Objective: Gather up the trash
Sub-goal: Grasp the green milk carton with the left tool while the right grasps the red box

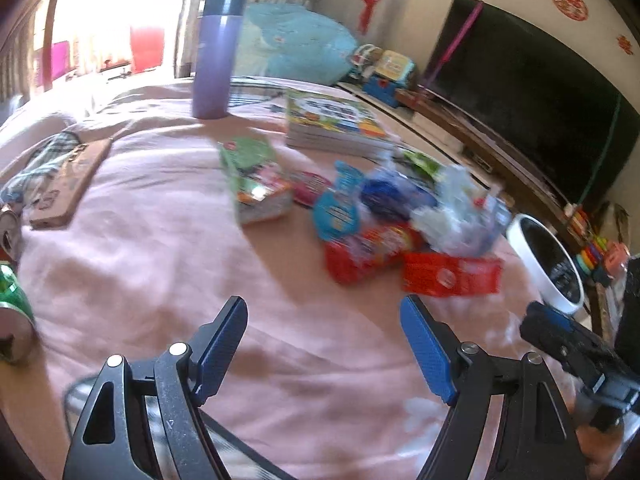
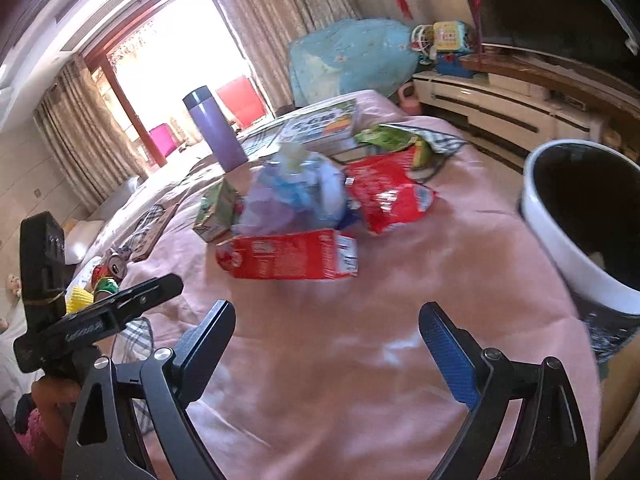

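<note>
Both wide apart and empty, the left gripper (image 1: 322, 326) and right gripper (image 2: 326, 330) hover over wrinkled pink cloth (image 2: 320, 360); a glossy red carton (image 2: 290, 258) lies ahead.

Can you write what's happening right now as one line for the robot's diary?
left gripper: open, empty | right gripper: open, empty | red carton: on pink cloth, untouched | white bin: at right

Motion blur smears the heap of bright snack wrappers (image 1: 384, 216) in the left wrist view, so no print on them can be read. The green drink can (image 1: 12, 312) is cut off by the left edge there. In the right wrist view the white round bin with a black liner (image 2: 560, 248) runs off the right edge, its inside too dark to make out.
</note>
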`<action>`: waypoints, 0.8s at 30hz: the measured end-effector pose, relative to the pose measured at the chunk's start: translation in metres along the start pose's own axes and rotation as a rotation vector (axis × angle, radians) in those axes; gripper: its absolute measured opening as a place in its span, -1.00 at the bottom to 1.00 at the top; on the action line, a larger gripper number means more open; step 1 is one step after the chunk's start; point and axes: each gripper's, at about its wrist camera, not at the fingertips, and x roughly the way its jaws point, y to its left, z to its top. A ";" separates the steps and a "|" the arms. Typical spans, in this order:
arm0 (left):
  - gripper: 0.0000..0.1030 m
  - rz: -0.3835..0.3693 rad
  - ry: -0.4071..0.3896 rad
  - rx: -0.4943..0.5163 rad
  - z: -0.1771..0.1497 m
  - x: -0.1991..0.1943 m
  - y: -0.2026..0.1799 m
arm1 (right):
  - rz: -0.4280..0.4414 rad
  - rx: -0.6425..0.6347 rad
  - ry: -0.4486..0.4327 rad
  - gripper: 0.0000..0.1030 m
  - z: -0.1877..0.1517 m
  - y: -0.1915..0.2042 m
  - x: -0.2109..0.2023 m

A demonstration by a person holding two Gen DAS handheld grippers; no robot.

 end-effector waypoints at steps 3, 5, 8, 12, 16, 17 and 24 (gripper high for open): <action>0.52 0.030 -0.002 -0.013 0.015 0.007 0.013 | 0.005 -0.012 0.007 0.83 0.004 0.014 0.011; 0.53 0.031 0.011 -0.019 0.028 0.016 0.020 | 0.002 -0.019 0.012 0.83 0.005 0.021 0.017; 0.53 0.038 0.020 -0.034 0.045 0.031 0.026 | -0.023 -0.033 0.024 0.83 0.009 0.031 0.031; 0.54 0.045 0.033 -0.044 0.066 0.056 0.032 | -0.062 -0.034 0.038 0.85 0.014 0.037 0.045; 0.52 0.083 0.053 -0.027 0.083 0.090 0.032 | -0.106 -0.031 0.041 0.85 0.018 0.036 0.055; 0.51 0.095 0.055 -0.022 0.085 0.096 0.032 | -0.114 -0.028 0.038 0.85 0.019 0.035 0.057; -0.01 0.093 0.063 -0.002 0.079 0.110 0.033 | -0.117 -0.040 0.021 0.73 0.018 0.032 0.052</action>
